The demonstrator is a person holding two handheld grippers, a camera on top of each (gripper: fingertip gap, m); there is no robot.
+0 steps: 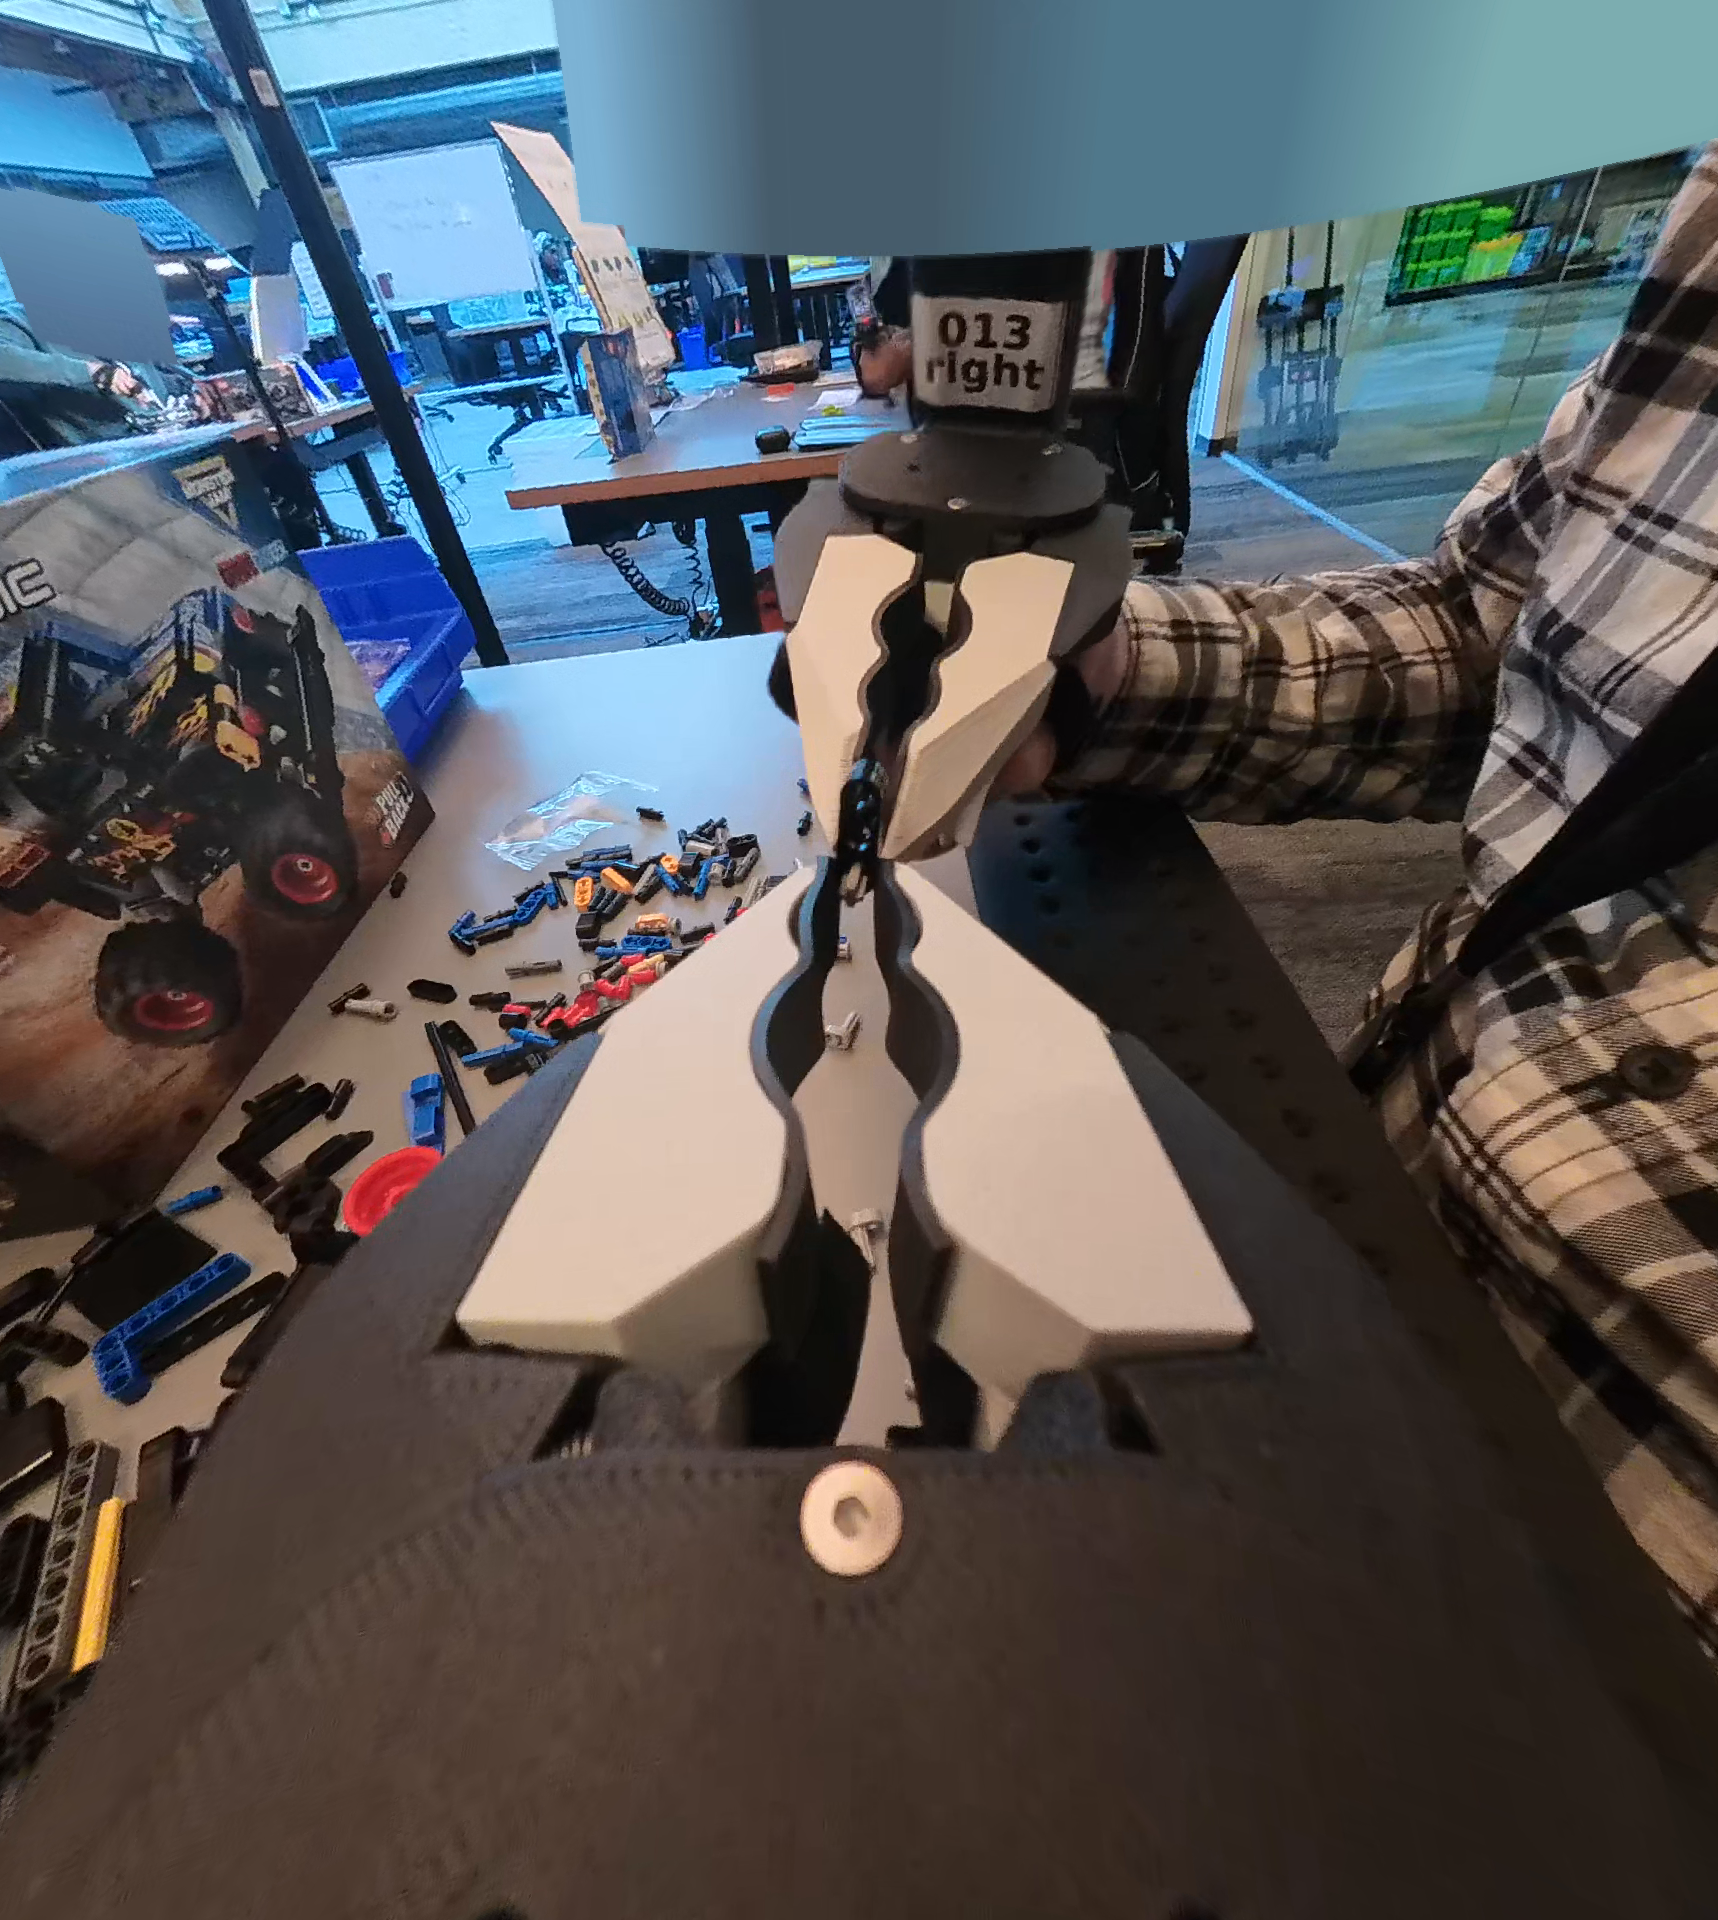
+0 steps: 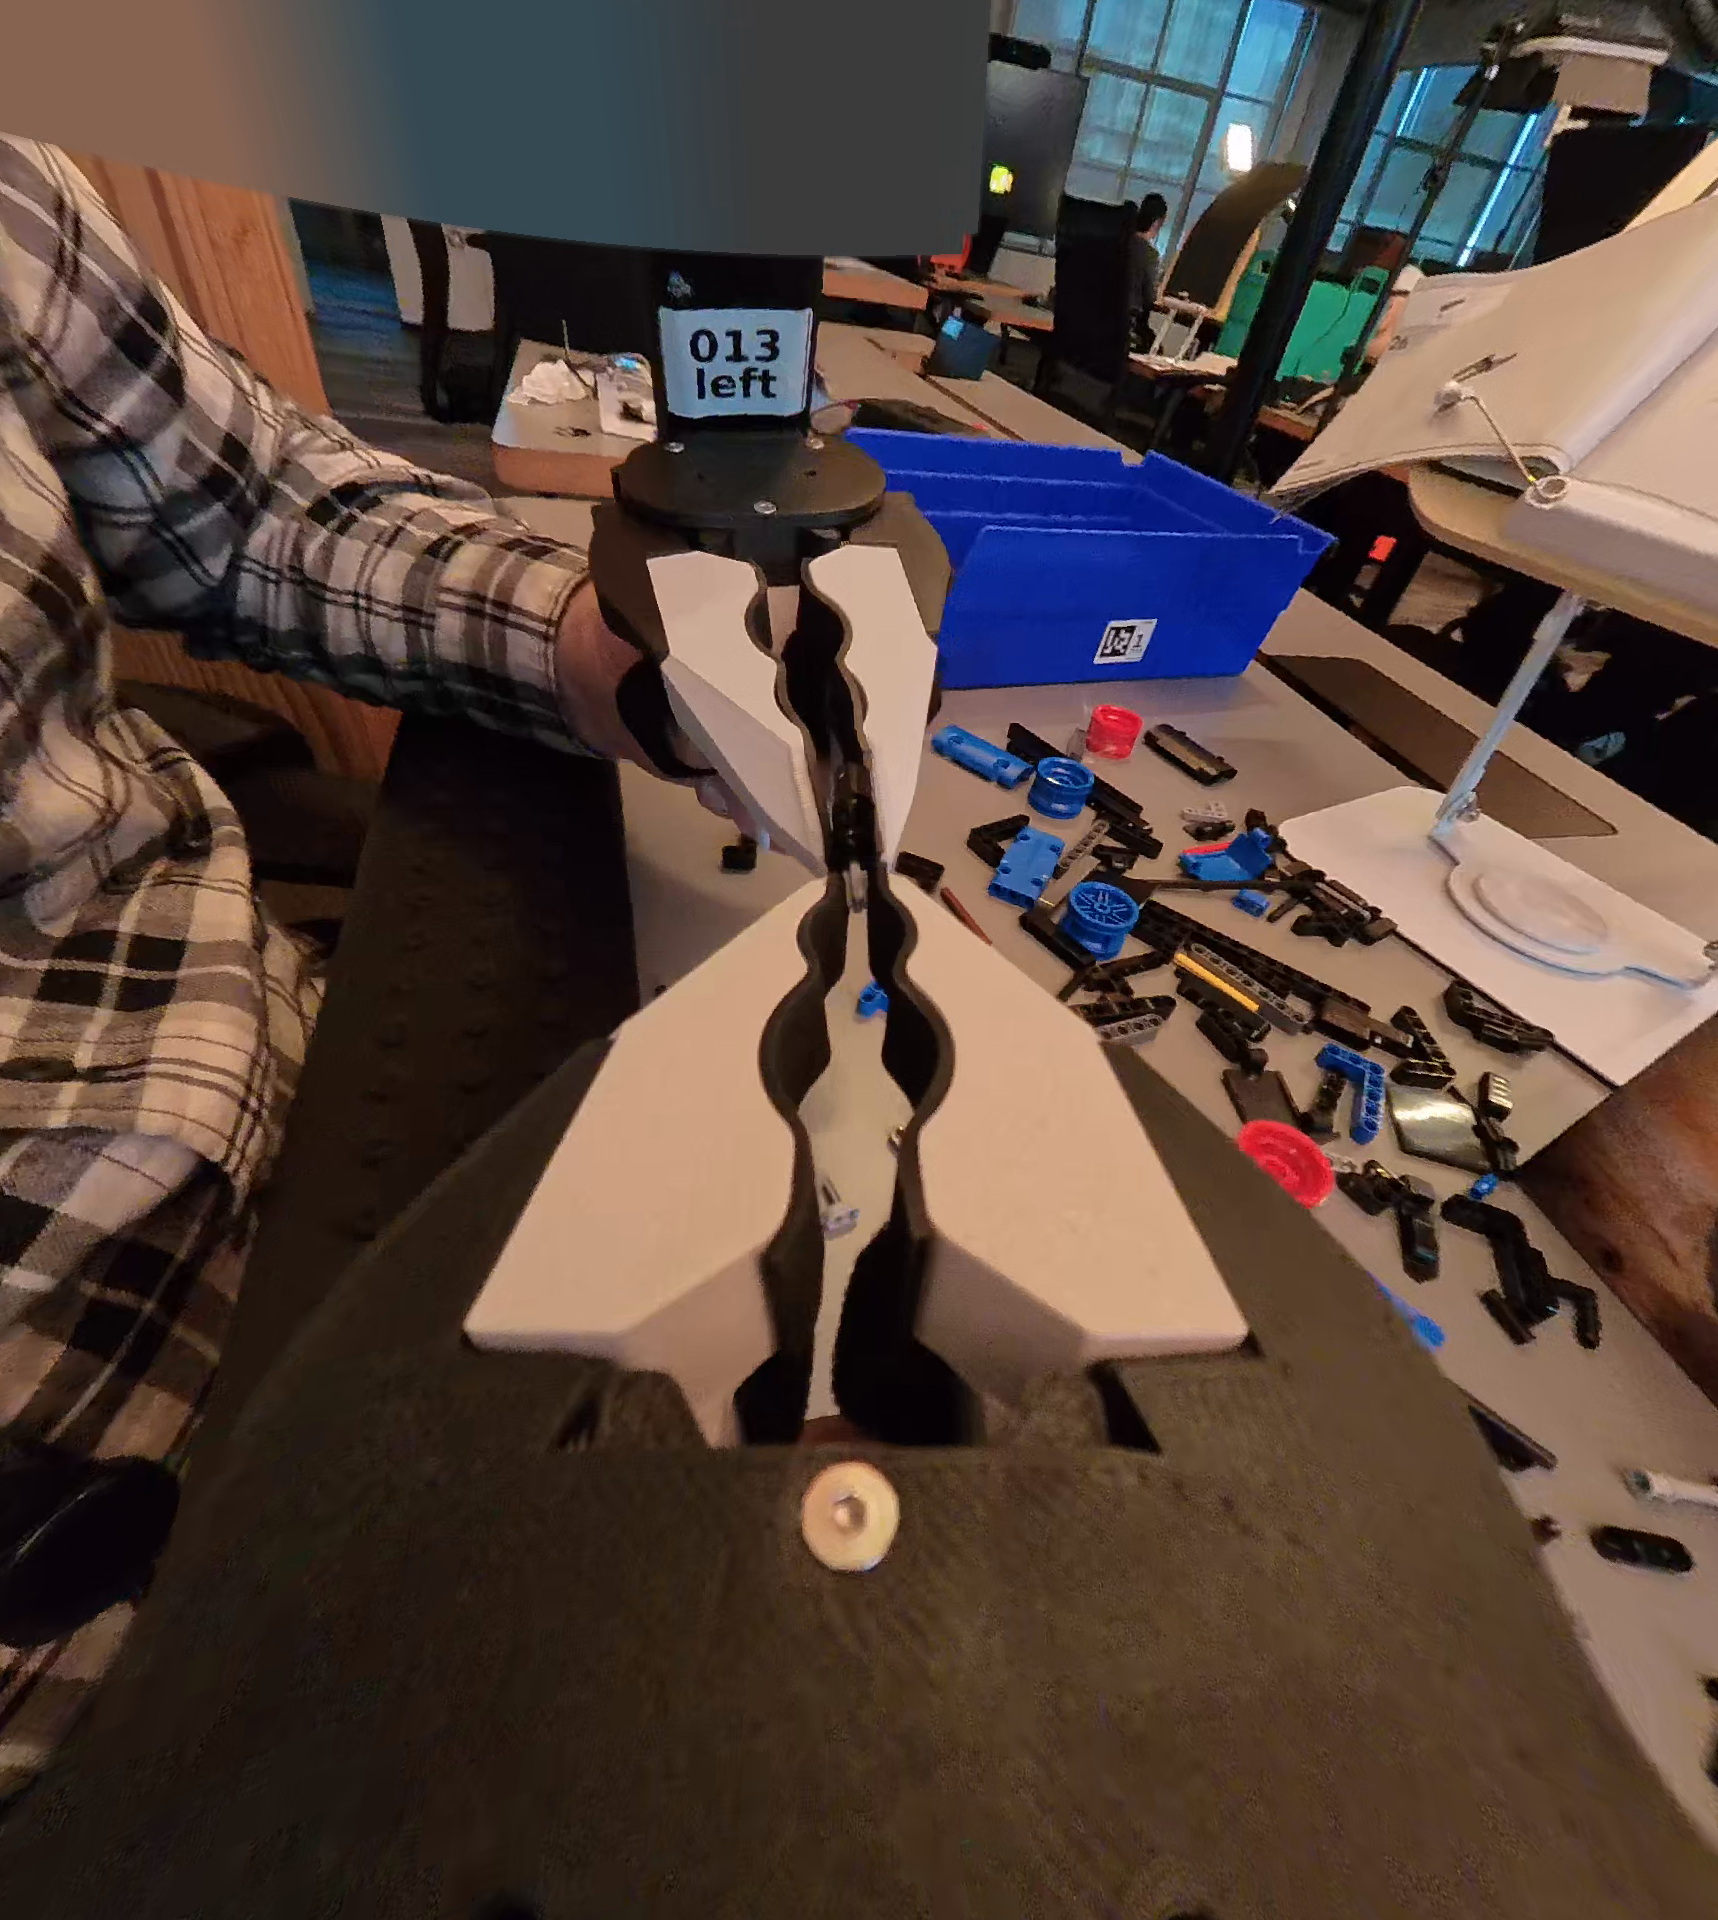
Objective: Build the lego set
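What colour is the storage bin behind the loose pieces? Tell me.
Blue. The storage bin shows best in the right wrist view.

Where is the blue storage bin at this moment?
In the right wrist view, the blue storage bin stands at the far end of the table, behind the loose pieces and right of the left gripper.

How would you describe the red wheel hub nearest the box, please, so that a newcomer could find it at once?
Start at the big cardboard set box standing on the grey table. Below its lower corner, among black beams, lies a round red plastic wheel hub, beside a blue pin connector. It is the only round red piece there; its neighbours are straight and black or blue.
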